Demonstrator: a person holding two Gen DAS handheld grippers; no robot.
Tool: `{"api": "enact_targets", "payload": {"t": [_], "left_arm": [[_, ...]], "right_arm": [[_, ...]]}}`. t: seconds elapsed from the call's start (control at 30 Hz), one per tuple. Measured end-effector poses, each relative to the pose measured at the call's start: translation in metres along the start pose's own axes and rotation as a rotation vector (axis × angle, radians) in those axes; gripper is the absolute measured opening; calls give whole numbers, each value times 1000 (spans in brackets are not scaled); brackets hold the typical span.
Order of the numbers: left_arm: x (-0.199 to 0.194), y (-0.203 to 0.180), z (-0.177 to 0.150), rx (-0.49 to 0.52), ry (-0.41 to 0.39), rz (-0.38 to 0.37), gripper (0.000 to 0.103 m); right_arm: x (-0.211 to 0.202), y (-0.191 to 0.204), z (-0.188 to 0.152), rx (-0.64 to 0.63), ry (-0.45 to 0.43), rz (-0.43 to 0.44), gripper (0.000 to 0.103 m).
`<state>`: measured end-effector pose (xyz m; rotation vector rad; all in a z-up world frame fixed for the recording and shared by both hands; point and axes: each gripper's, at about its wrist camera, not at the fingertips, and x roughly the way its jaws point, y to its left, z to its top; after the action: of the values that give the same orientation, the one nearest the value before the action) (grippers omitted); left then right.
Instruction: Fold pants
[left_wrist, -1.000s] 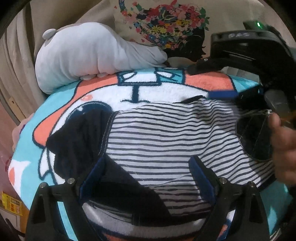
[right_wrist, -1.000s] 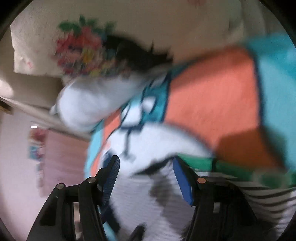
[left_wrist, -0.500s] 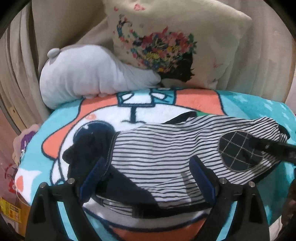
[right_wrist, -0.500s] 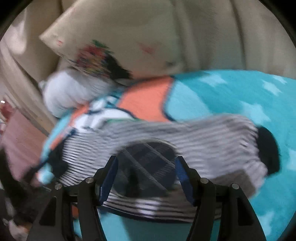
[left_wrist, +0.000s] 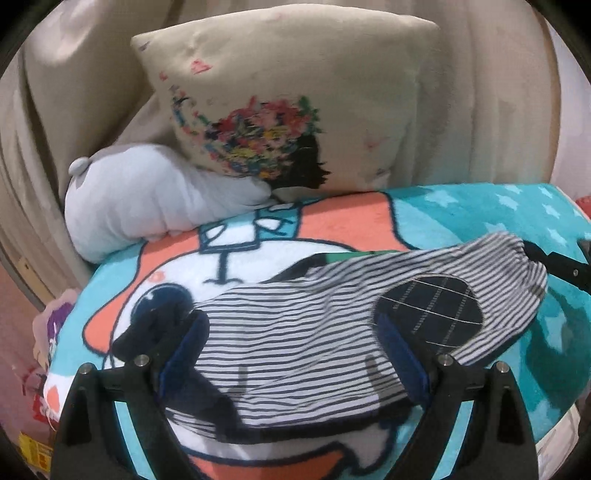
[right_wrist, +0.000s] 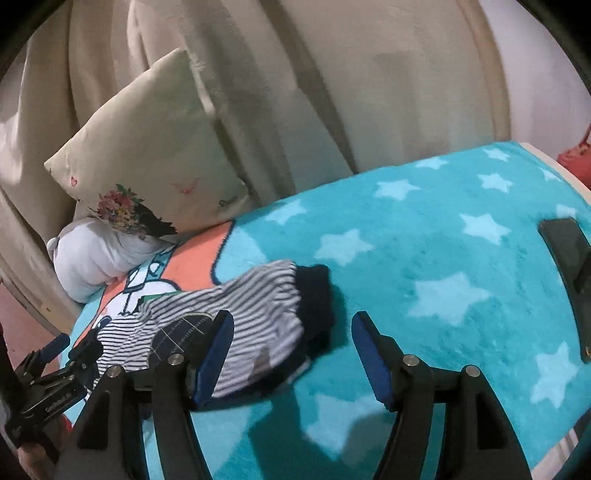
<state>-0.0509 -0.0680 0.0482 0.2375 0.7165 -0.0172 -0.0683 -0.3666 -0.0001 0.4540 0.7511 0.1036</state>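
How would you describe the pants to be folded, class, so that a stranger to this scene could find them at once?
Start at the turquoise cartoon blanket with pale stars that covers the seat. The pants lie across it, in front of the floral cushion and grey plush toy. They alone are striped black and white, with a dark checked oval patch and dark cuffs.

A turquoise blanket (right_wrist: 461, 258) with pale stars and an orange-and-white cartoon figure covers the surface. At its ten o'clock side lies a grey plush toy (left_wrist: 147, 199); a cream cushion (left_wrist: 295, 92) with a flower print leans over it. Beige fabric (right_wrist: 369, 74) hangs behind.
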Motion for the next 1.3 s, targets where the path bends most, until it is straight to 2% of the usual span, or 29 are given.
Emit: {"api": "enact_targets", "payload": {"t": [0.3,0.87,0.93,1.07,1.1,1.2,1.3], "left_arm": [[-2,-26,2,43,12,-11,92],[7,-44,11,81,41,-32,92],[12,-44,21,73,63,-78,92],[24,-49,61,27,111,-234,92],[30,-56,75,34,127,-291,92],[44,-87,102,85,161,-389,92],[61,-125,115,164,183,-457,92]], "right_arm": [[5,-1,-9,-4,25,22,71],[12,-8,-10,15,47,43,71],[14,-7,-10,15,52,48,71],[19,-7,-9,15,69,59,71],[21,-6,-9,14,72,55,71],[27,-5,-7,16,85,52,71],[33,-5,-7,29,98,47,71]]}}
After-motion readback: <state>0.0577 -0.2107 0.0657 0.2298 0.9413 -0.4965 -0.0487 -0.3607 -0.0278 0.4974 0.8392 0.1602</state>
